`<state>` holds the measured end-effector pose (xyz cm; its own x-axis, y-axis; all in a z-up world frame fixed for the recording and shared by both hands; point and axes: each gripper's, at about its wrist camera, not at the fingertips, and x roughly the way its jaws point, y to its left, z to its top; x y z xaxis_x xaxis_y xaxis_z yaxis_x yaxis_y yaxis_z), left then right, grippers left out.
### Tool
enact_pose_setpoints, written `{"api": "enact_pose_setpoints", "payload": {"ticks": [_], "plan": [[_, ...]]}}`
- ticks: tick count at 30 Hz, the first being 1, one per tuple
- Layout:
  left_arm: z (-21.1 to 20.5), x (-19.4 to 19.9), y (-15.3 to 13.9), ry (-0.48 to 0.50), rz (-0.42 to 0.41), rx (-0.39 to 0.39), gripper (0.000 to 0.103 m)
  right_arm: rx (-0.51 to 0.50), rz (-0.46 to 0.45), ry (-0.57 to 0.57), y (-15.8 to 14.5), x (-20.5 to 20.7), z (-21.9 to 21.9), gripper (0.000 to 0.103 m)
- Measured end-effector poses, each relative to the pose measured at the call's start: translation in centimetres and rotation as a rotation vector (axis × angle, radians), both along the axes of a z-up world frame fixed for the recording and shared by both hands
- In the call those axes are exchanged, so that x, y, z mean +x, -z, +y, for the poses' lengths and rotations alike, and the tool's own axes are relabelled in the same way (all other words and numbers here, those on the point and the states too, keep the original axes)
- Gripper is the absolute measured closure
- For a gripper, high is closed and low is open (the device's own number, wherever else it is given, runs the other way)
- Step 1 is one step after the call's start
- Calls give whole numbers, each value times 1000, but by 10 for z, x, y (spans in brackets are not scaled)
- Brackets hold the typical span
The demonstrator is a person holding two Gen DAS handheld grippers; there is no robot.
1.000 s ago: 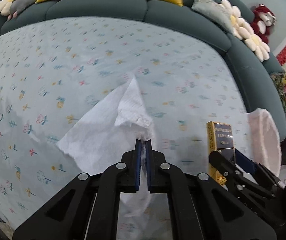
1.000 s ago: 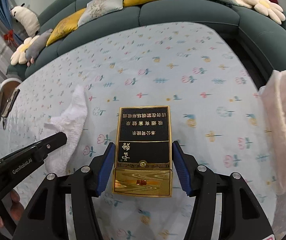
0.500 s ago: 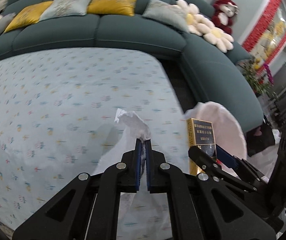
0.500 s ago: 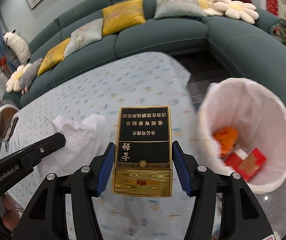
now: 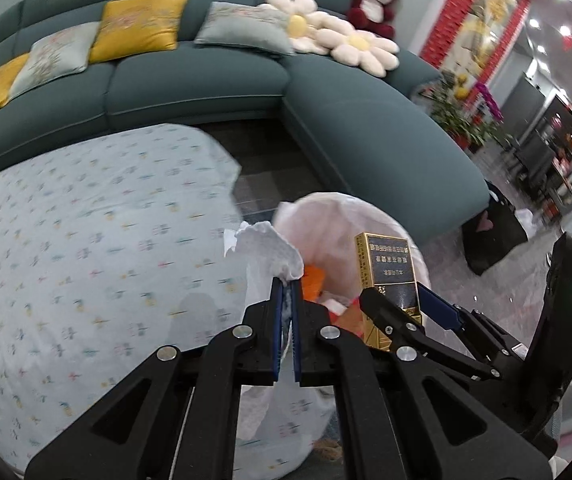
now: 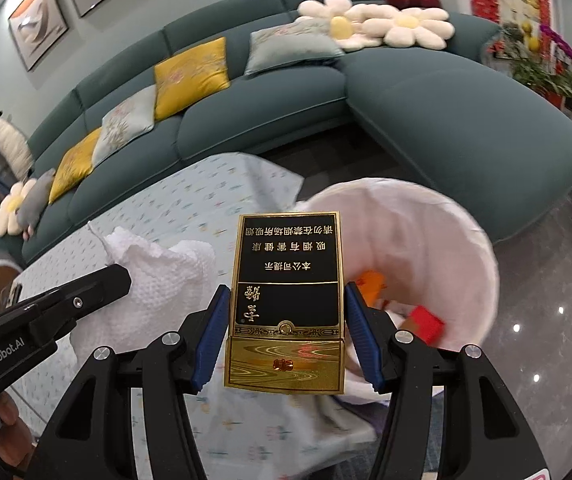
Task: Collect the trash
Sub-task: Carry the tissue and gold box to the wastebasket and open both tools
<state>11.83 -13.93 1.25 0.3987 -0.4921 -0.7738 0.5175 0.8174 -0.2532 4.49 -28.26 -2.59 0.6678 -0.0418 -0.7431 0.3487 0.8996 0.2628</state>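
My left gripper [image 5: 284, 292] is shut on a crumpled white paper towel [image 5: 269, 250], which hangs down below the jaws over the table's corner. My right gripper [image 6: 286, 320] is shut on a black and gold cigarette box [image 6: 286, 292], held upright between the blue pads. Both are raised near the rim of a bin lined with a white bag [image 6: 438, 232], which holds orange and red scraps [image 6: 426, 322]. In the left wrist view the box [image 5: 390, 264] sits in front of the bin [image 5: 326, 216]. In the right wrist view the towel [image 6: 165, 276] hangs to the left of the box.
A table with a light floral cloth [image 5: 85, 232] lies to the left. A teal corner sofa [image 5: 366, 128] with yellow and grey cushions runs behind it. Grey tiled floor [image 6: 546, 300] spreads to the right of the bin. A dark bag [image 5: 494, 232] rests by the sofa's end.
Both grippers have swung right and up, from over the cloth to the bin, carrying the towel and the box. The bin's inside has come into view.
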Motion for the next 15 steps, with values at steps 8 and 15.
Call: {"api": "enact_pose_setpoints", "payload": {"ticks": [8, 15], "plan": [[-52, -16, -2, 95, -16, 5, 99, 8, -8, 74, 4, -23, -42, 48], [-81, -23, 1, 147, -12, 10, 99, 30, -9, 125, 12, -36, -70, 48]]}}
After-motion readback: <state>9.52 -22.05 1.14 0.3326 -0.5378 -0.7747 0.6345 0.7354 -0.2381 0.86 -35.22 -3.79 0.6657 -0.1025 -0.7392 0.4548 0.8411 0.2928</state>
